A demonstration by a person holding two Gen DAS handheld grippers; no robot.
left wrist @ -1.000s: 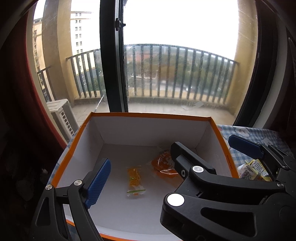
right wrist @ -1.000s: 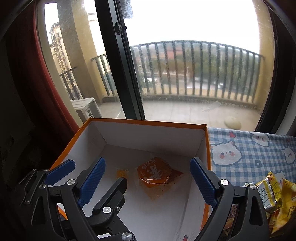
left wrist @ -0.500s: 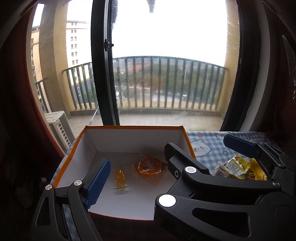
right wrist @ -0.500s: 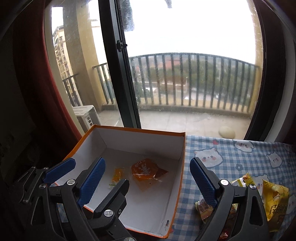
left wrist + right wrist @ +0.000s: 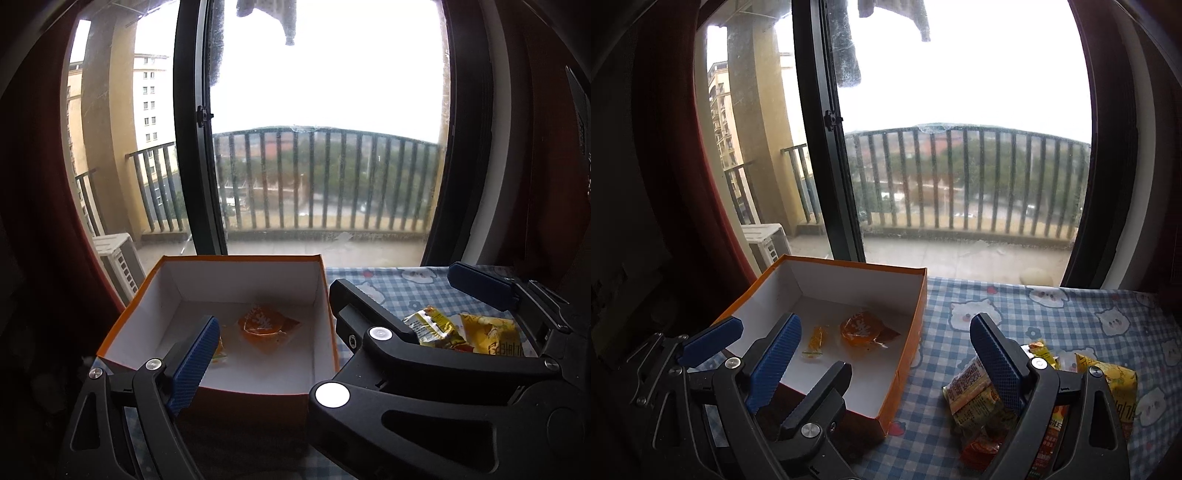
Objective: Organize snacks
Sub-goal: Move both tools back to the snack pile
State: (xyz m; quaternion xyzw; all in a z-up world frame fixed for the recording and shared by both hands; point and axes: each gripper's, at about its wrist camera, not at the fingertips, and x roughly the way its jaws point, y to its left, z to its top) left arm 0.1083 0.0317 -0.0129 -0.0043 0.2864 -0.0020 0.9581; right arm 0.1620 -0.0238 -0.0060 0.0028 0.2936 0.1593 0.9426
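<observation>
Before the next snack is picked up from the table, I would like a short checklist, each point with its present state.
1. Right claw open and empty: ok.
2. Left claw open and empty: ok.
3. Orange box open on top, with free floor beside the round orange packet and the small orange candy: ok.
4. Yellow snack packets lie outside the box on the checked tablecloth, near the right claw: ok.
5. How many packets are in the pile: cannot tell, the claw covers part of it.
</observation>
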